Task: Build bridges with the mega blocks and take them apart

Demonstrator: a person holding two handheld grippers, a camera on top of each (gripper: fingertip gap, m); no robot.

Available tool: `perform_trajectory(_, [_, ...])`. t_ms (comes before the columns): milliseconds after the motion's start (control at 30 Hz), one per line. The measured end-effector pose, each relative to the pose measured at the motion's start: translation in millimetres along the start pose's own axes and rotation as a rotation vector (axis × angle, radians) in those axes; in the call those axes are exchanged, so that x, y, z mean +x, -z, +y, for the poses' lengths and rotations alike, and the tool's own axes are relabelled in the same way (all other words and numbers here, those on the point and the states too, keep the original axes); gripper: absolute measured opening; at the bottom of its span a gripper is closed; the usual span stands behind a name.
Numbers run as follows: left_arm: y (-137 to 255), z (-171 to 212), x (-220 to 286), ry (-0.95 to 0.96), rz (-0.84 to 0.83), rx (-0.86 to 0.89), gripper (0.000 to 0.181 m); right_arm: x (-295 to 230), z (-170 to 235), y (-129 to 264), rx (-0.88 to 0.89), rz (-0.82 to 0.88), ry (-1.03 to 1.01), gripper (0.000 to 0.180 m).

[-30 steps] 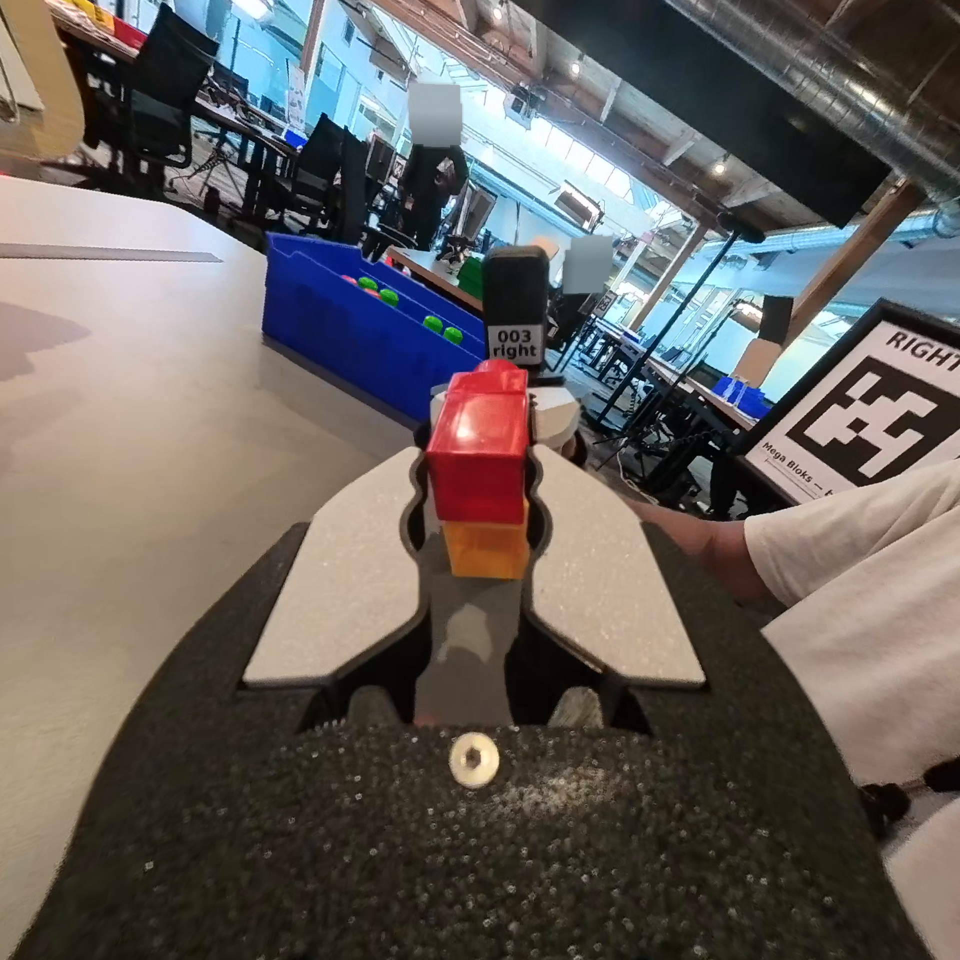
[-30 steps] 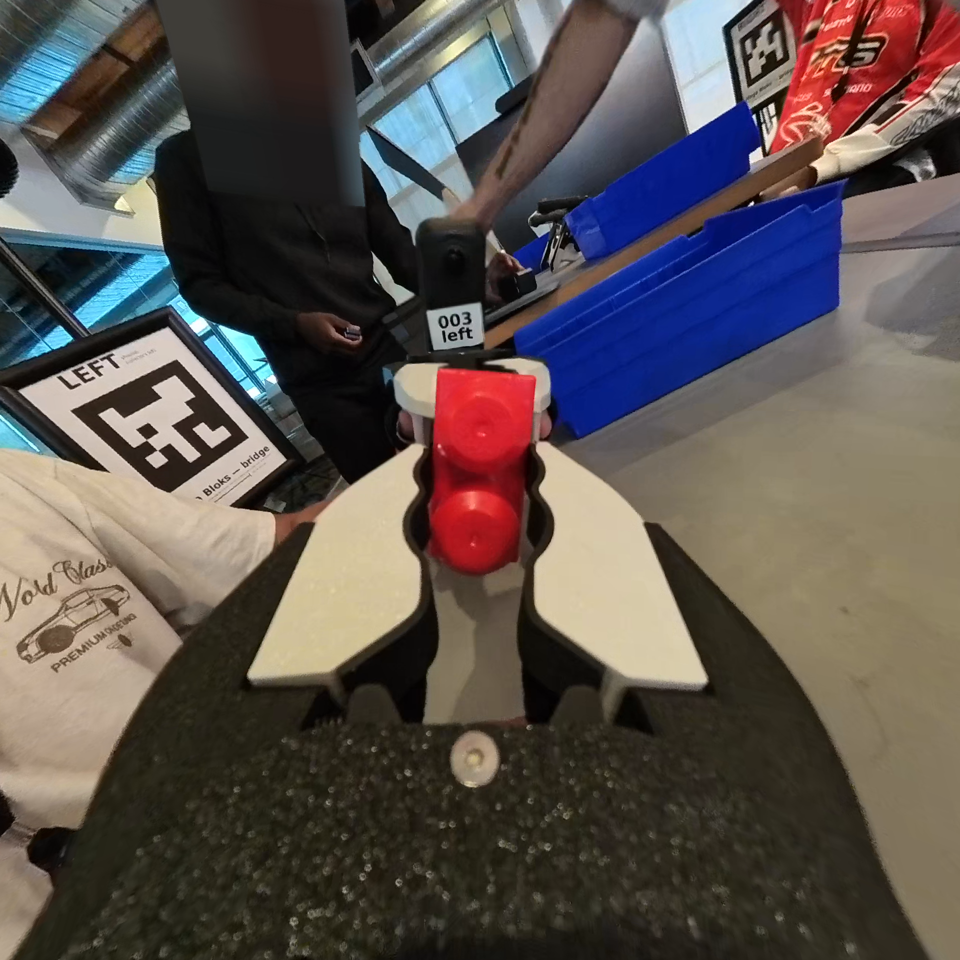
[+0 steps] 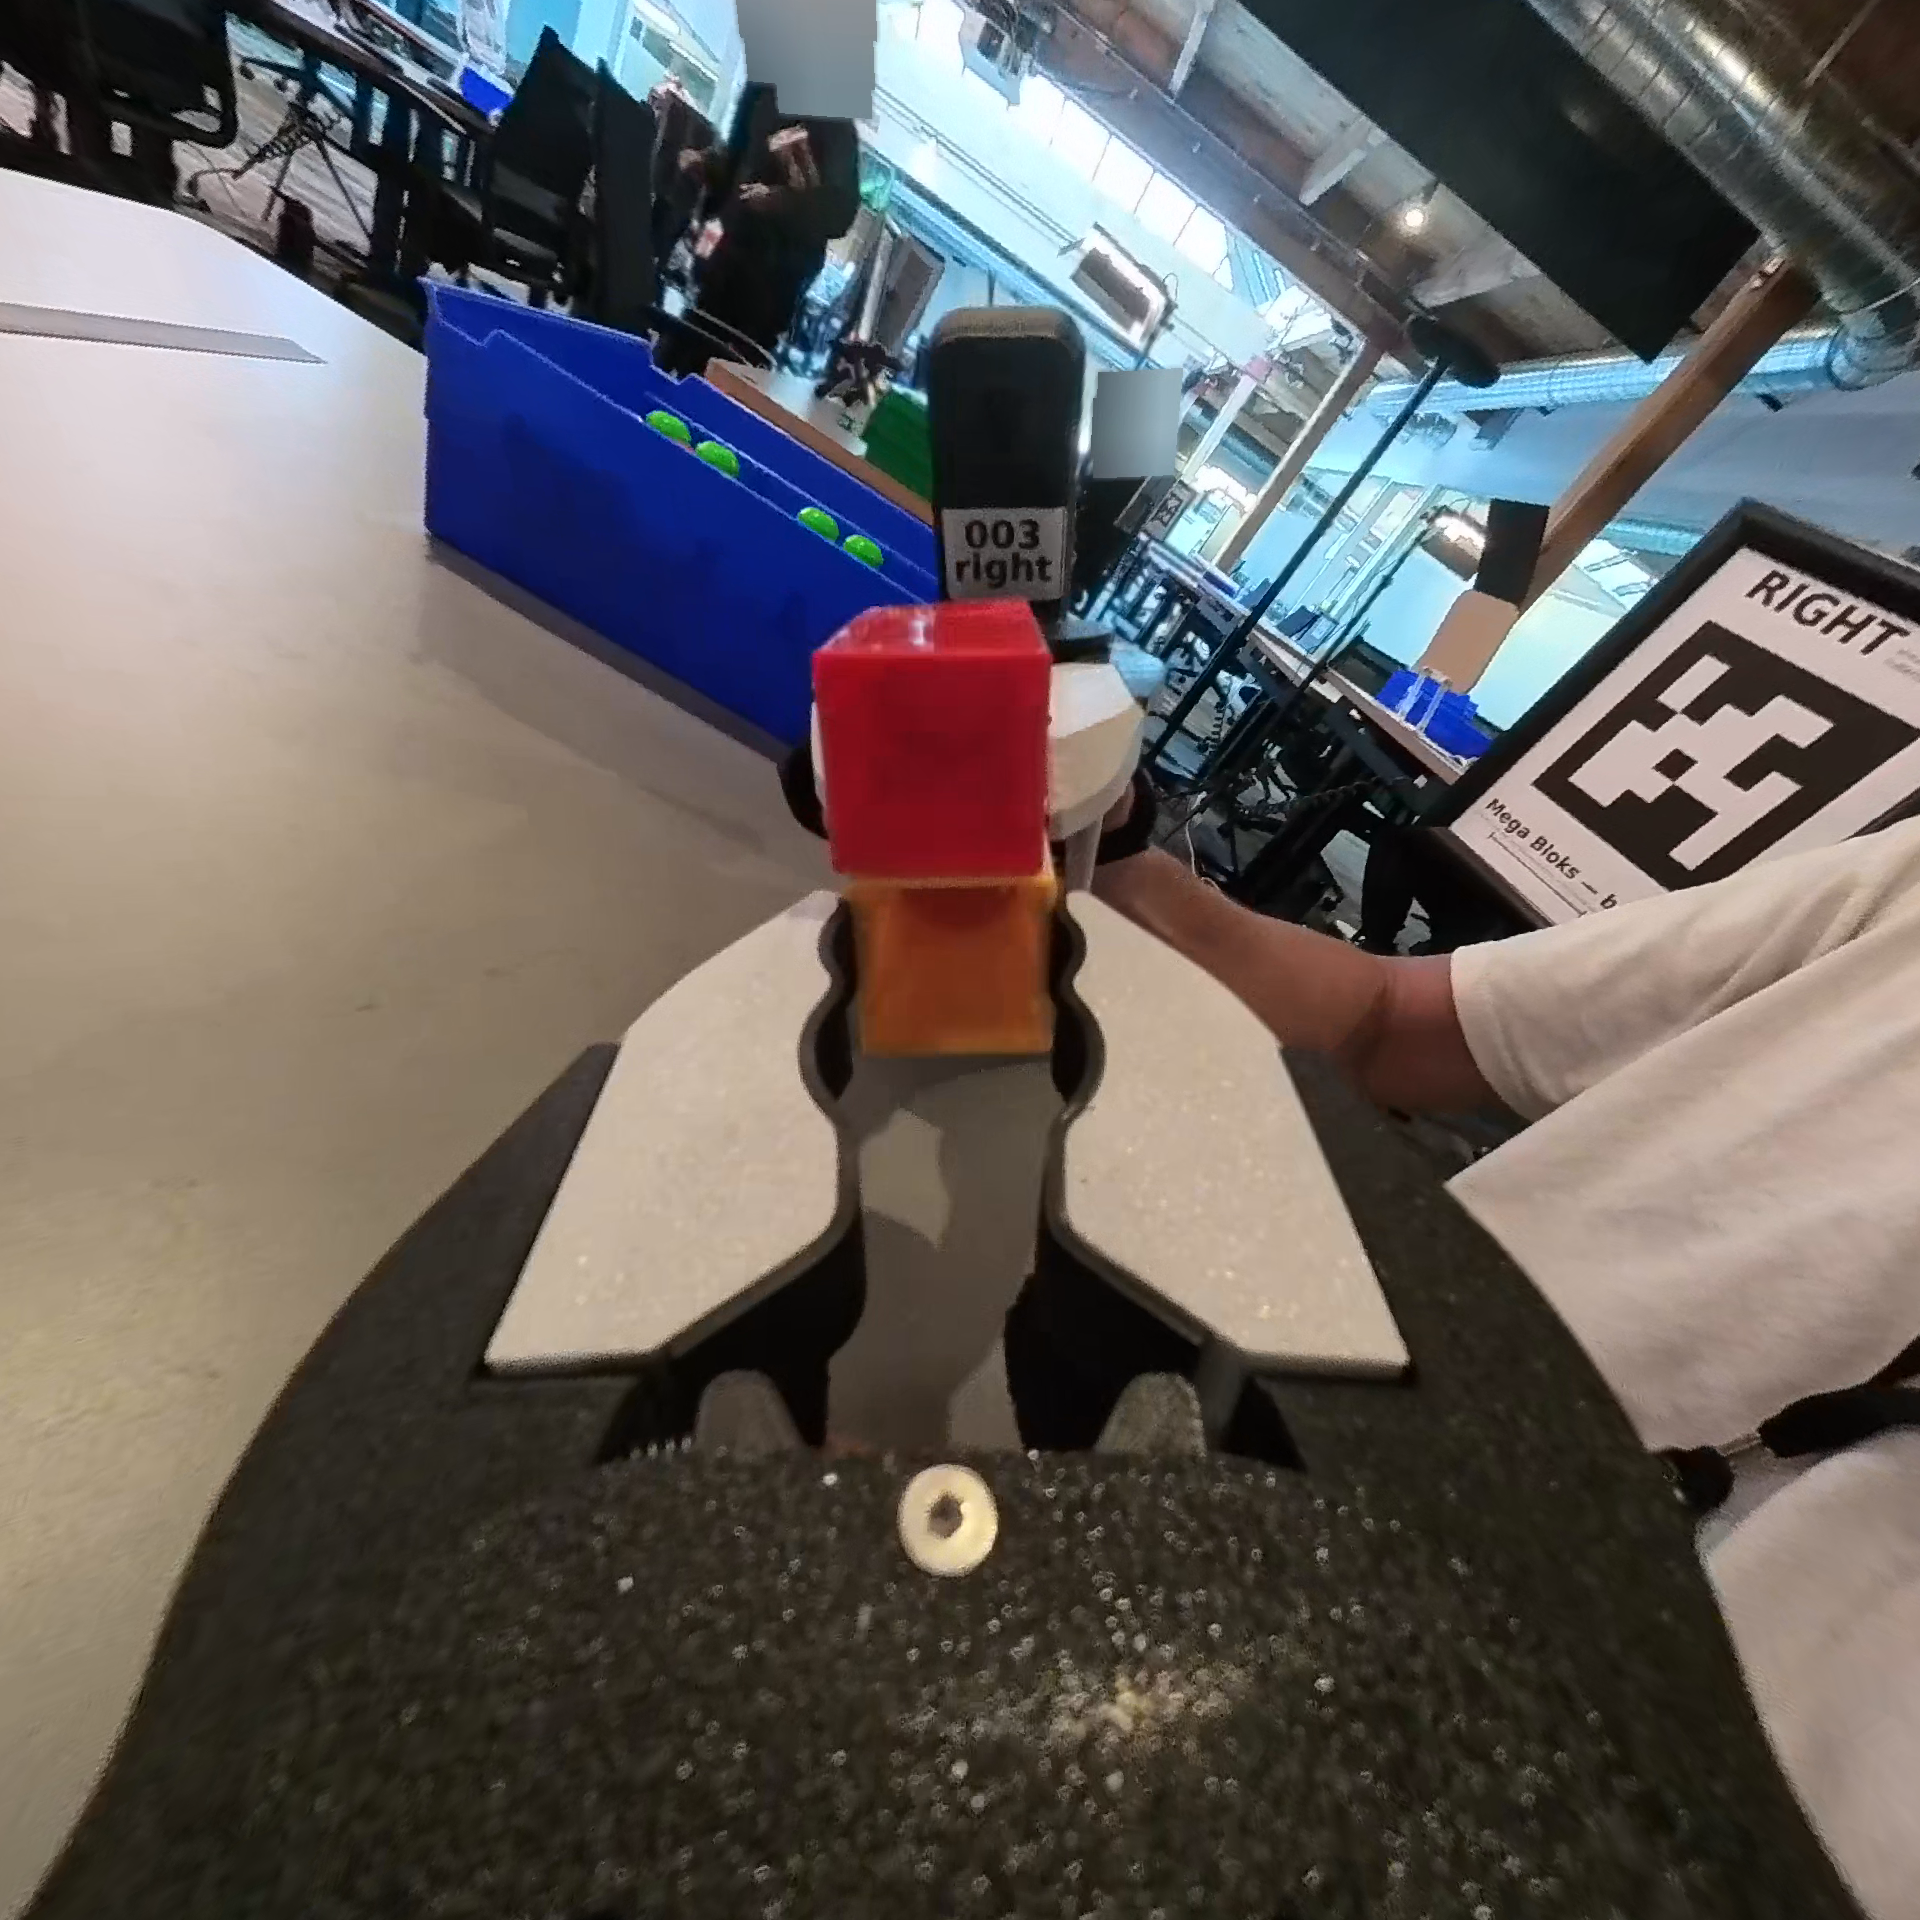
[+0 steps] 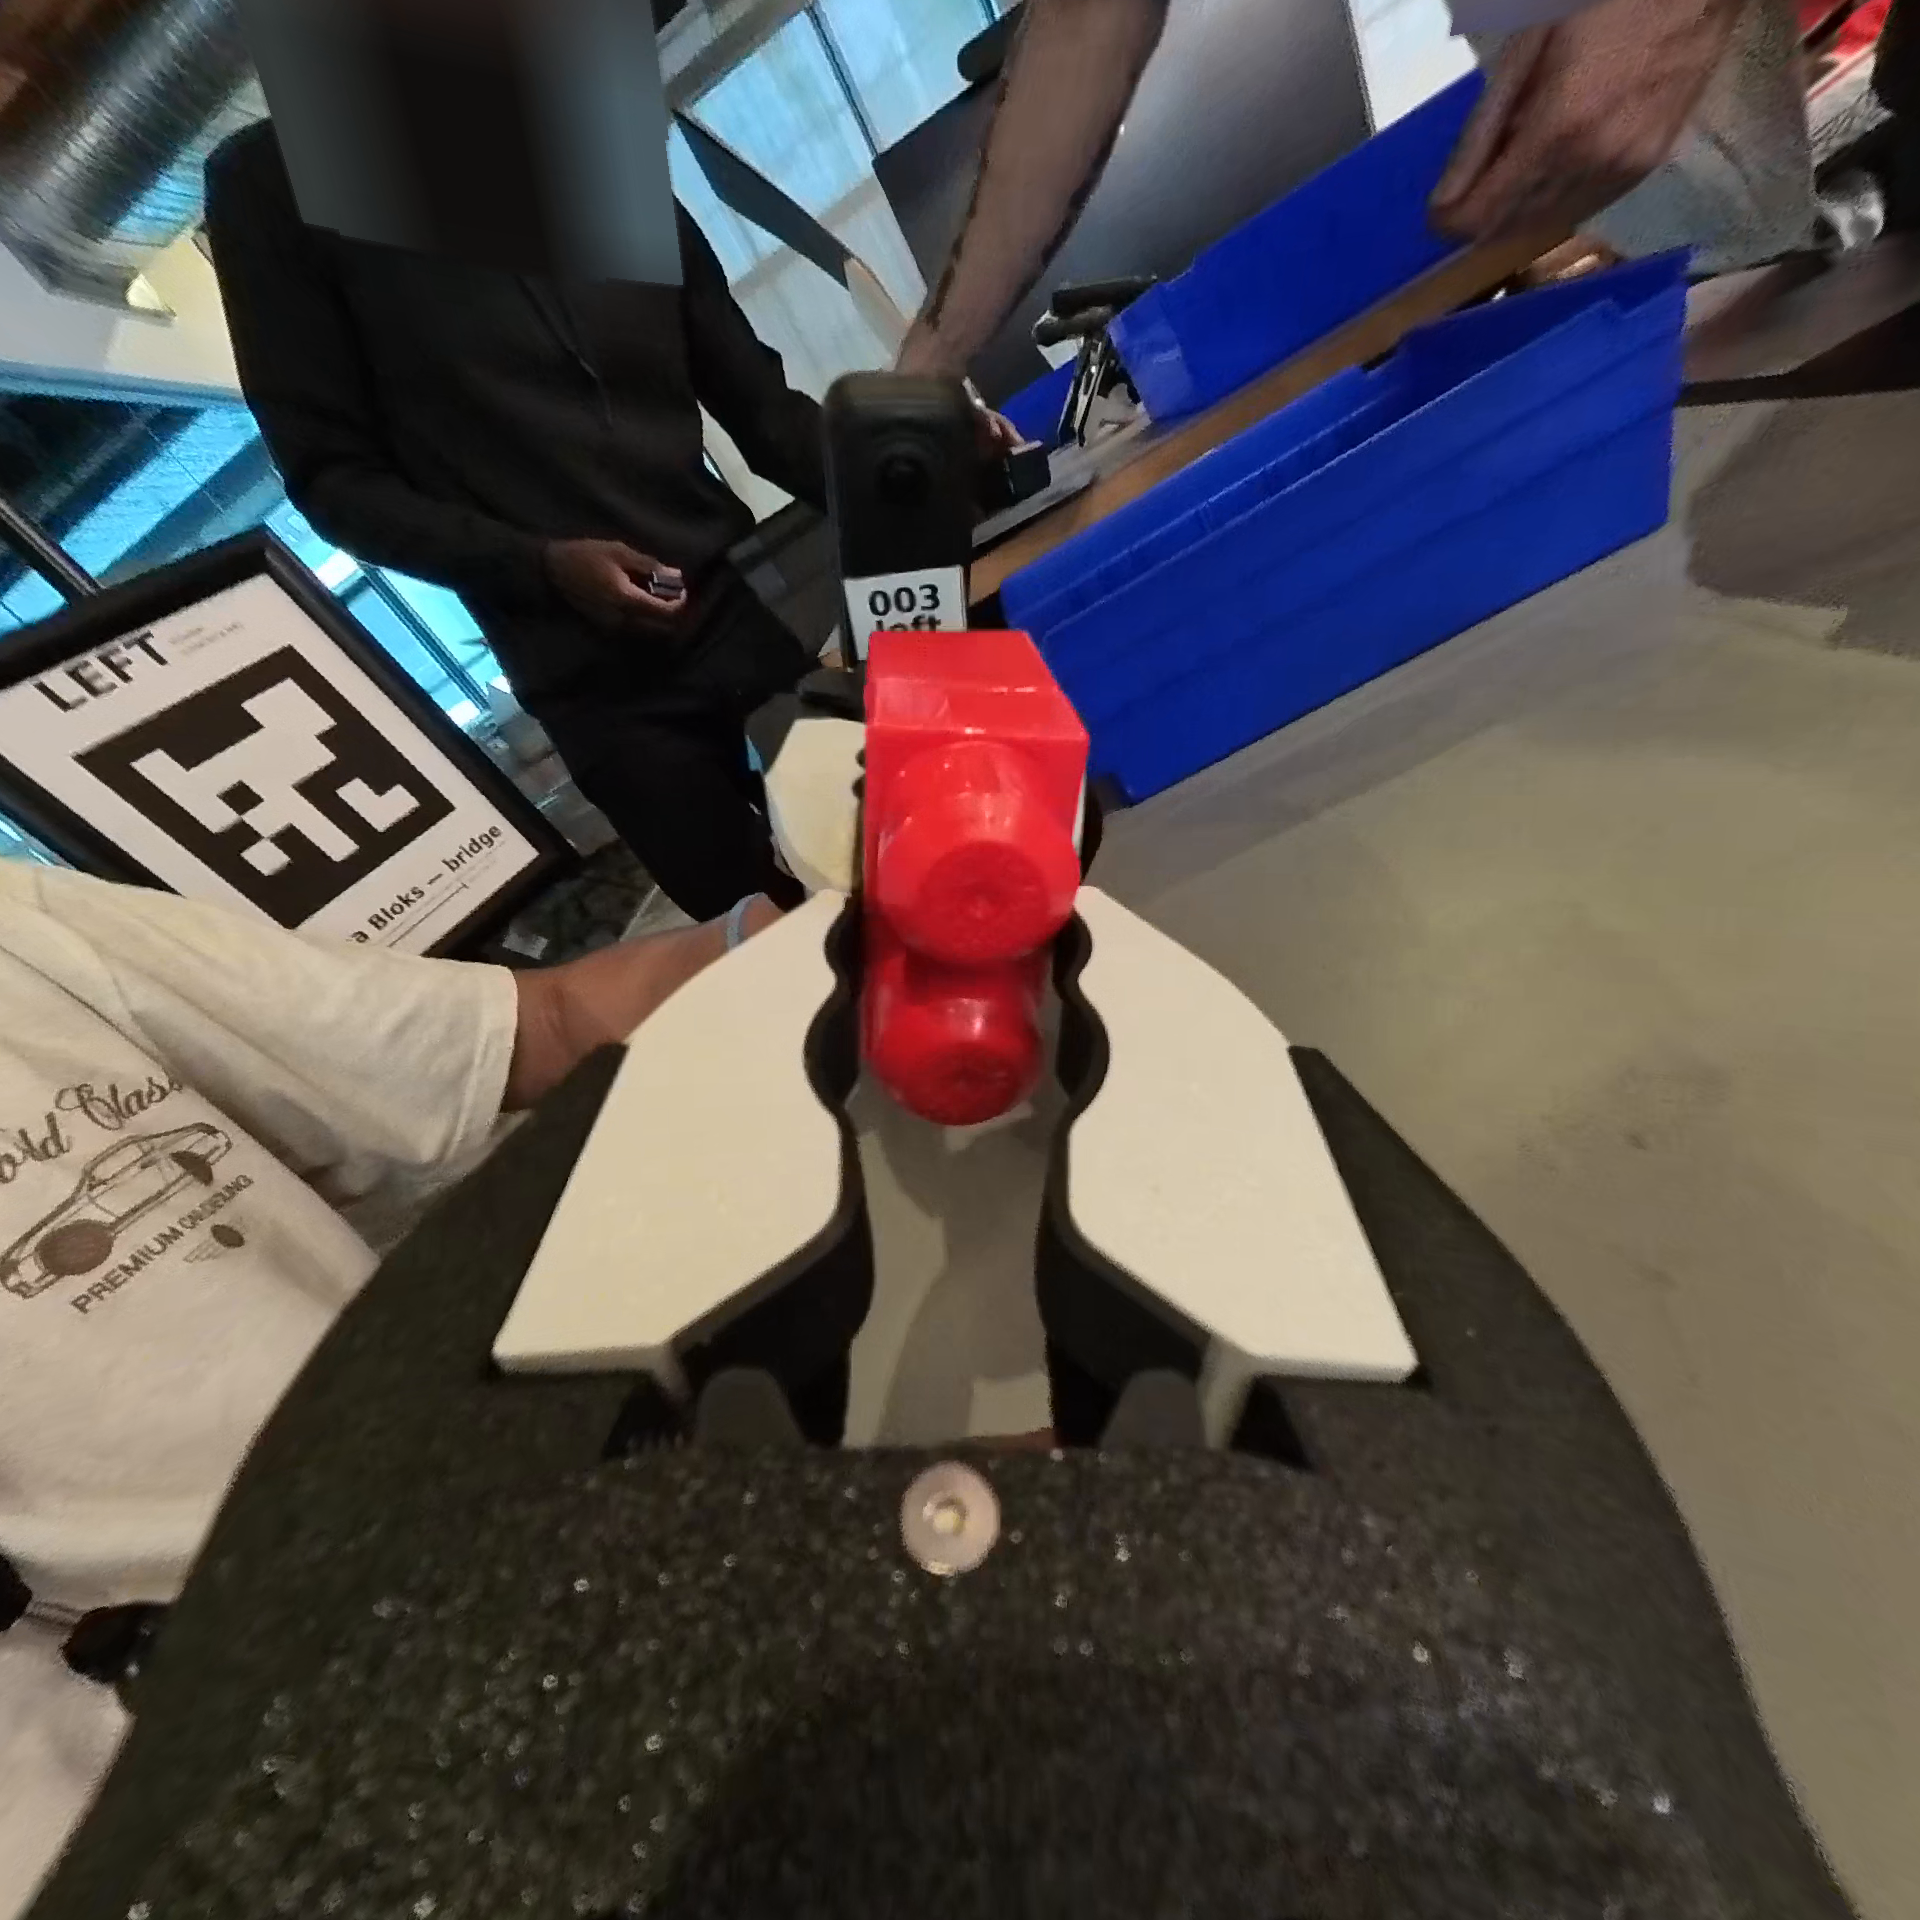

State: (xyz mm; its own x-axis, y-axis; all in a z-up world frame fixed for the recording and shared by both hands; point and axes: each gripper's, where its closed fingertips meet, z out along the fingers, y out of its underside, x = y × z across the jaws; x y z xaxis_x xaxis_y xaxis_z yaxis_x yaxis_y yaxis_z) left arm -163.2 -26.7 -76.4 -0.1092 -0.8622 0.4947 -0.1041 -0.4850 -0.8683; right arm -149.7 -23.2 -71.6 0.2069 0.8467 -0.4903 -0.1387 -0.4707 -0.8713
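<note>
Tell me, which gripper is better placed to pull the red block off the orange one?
Probably the right. The right gripper is shut on the red block, studs facing its camera, while the left gripper clamps the orange block and can hold it steady.

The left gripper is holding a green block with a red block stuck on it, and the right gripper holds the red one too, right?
Not quite: the left wrist view shows the left gripper pinching an orange block, not green. The red block part is right.
</note>
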Motion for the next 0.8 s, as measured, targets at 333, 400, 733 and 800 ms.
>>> perform_trajectory(333, [-2,3,-2,0.002,-0.012,0.002,0.034,0,-2,0,0.019,0.009,0.002,0.034])
perform_trajectory(400, [-3,3,-2,0.000,-0.016,0.007,0.035,1,-4,0,0.030,0.008,-0.003,0.034])
perform_trajectory(733, [31,-21,-55,-0.311,-0.539,0.120,0.094,29,-9,18,0.014,0.249,0.056,0.034])
perform_trajectory(800, [48,-28,-72,-0.366,-0.733,0.140,0.099,28,-25,34,-0.009,0.372,0.117,0.034])
